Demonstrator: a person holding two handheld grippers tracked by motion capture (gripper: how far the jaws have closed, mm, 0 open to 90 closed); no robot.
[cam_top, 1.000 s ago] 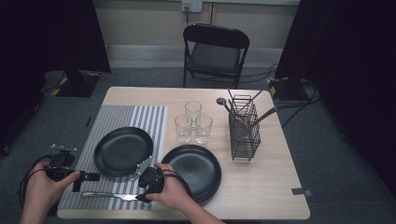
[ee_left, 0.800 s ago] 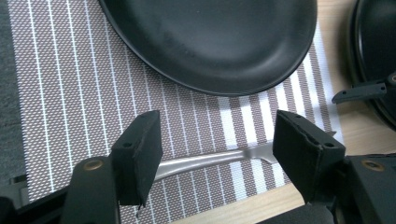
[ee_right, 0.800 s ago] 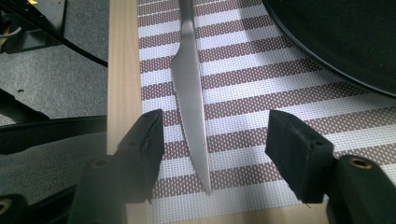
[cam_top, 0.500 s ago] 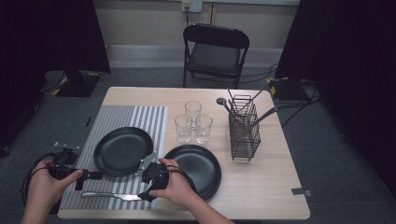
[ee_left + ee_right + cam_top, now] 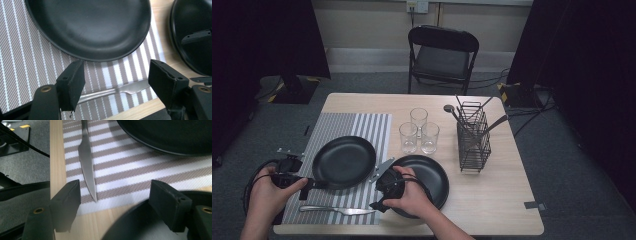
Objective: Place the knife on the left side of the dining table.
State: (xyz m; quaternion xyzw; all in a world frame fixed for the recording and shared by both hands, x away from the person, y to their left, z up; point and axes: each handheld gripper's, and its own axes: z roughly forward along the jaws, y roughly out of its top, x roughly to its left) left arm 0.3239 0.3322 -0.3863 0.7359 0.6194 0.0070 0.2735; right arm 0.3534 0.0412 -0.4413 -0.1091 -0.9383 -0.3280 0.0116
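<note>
Knife (image 5: 337, 210) lies flat on the striped placemat (image 5: 362, 125) near the worktop's (image 5: 492, 200) front edge (no readable writing anywhere). Right gripper (image 5: 379, 202), jaws just opened wide, holds nothing, hovering above the blade tip. Left gripper (image 5: 314, 185) gapes empty beside the black plate (image 5: 343, 161).

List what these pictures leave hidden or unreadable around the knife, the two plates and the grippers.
- Knife handle end: in the left gripper view the near jaw covers it; in the right gripper view the top edge cuts it off.
- Plate on the bare wood: in the high view the person's right hand and the right gripper cover its near left part.
- Utensils in the wire caddy: too small in the high view to tell apart.
- Left gripper jaws: small and dark against the plate on the mat.
</note>
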